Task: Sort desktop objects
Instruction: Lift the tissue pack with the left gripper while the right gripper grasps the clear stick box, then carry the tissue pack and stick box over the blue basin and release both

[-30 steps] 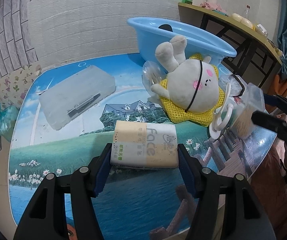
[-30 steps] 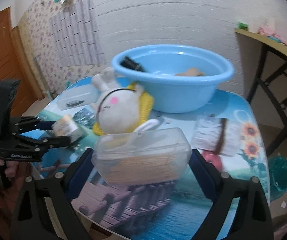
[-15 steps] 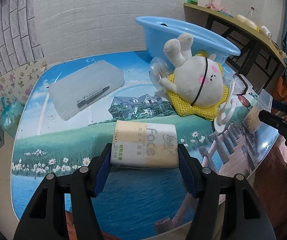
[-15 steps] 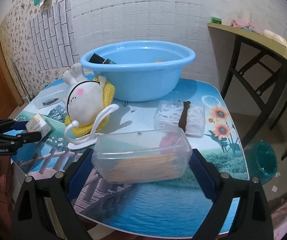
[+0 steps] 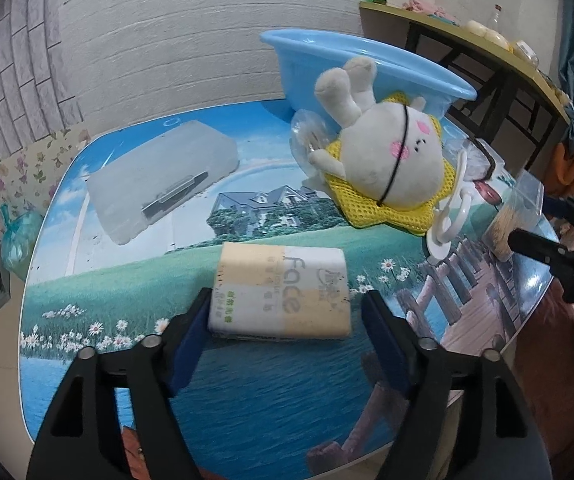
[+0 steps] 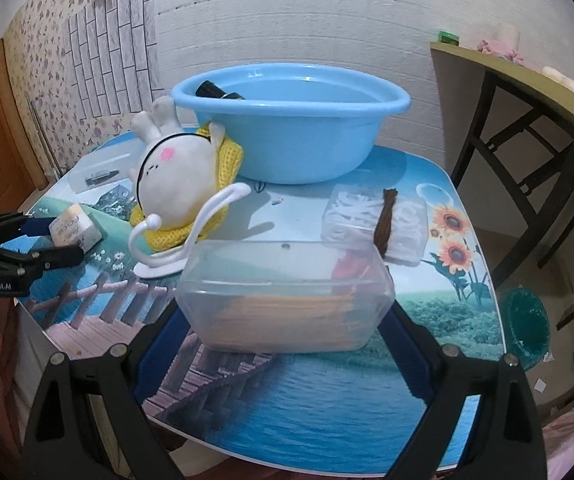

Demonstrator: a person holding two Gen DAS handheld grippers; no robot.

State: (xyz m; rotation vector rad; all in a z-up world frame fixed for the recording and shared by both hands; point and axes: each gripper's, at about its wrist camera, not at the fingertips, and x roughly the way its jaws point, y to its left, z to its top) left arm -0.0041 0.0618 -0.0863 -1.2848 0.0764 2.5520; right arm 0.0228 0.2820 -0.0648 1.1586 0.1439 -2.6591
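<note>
Your left gripper point(image 5: 285, 328) has just been opening around the tissue pack point(image 5: 281, 290), which lies on the table point(image 5: 287, 392) well in front of the blue basin point(image 5: 363, 60); the right pad stands clear of it, the left barely beside it, so this looks like a release. Your right gripper point(image 6: 287, 336) pinches the clear box of sticks point(image 6: 287, 292), also in front of the basin. Next, probably back the left off the pack and carry the box toward the basin.
</note>
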